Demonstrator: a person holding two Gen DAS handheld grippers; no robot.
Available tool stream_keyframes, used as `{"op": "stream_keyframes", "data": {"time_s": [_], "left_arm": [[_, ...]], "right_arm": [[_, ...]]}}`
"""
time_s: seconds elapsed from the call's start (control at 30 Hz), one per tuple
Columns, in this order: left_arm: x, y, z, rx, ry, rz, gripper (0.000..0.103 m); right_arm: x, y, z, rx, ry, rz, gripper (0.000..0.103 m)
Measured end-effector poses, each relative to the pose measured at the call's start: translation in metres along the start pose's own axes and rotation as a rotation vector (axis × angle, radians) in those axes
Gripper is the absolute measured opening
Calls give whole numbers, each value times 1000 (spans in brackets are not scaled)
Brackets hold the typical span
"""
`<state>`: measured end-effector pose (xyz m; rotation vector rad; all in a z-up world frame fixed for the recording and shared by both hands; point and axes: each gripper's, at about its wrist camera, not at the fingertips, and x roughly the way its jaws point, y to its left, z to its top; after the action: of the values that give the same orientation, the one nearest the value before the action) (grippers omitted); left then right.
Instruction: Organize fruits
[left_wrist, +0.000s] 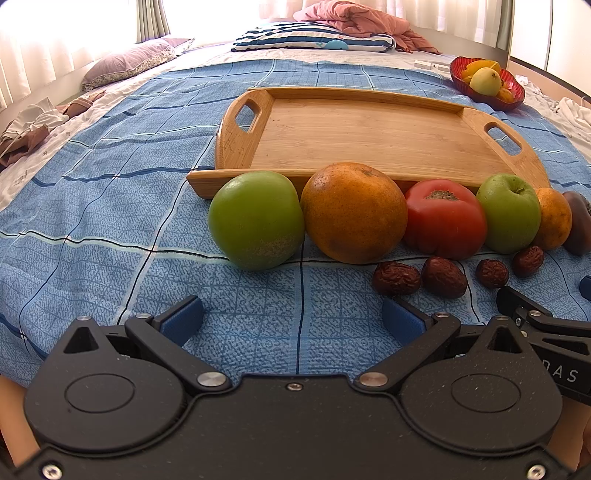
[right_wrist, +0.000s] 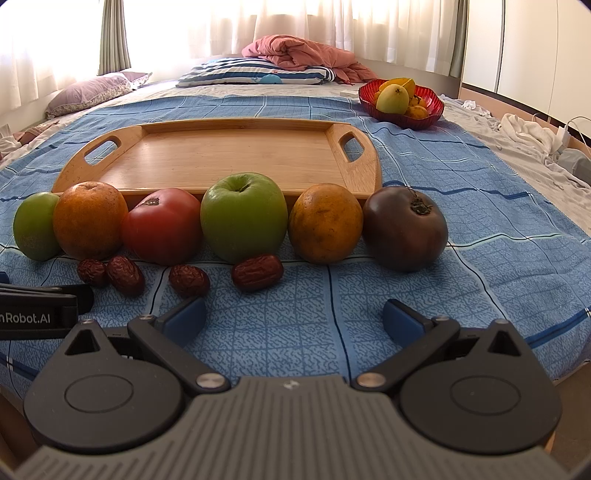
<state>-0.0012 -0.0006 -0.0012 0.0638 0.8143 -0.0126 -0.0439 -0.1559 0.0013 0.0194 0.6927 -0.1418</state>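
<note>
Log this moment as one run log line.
left claw open, empty | right claw open, empty | rectangular wooden tray empty | six round fruits, four wrinkled red dates on blue checked blanket

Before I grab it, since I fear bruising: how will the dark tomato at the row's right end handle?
The dark tomato looks round and smooth, so it may roll on the soft blue cover if nudged. Its glossy skin could slip and probably bruises under a hard squeeze. Nothing crowds its right side.

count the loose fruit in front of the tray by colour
green: 2
orange: 2
red: 1
dark purple: 1
brown dried dates: 4
total: 10
</note>
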Motion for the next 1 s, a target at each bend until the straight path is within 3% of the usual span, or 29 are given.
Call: {"op": "stream_keyframes", "data": {"time_s": [1.0], "left_arm": [[-10,-1,-8,-4,-48,0,103]], "right_arm": [[-1,10,-6,-8,-20,-56,103]]}}
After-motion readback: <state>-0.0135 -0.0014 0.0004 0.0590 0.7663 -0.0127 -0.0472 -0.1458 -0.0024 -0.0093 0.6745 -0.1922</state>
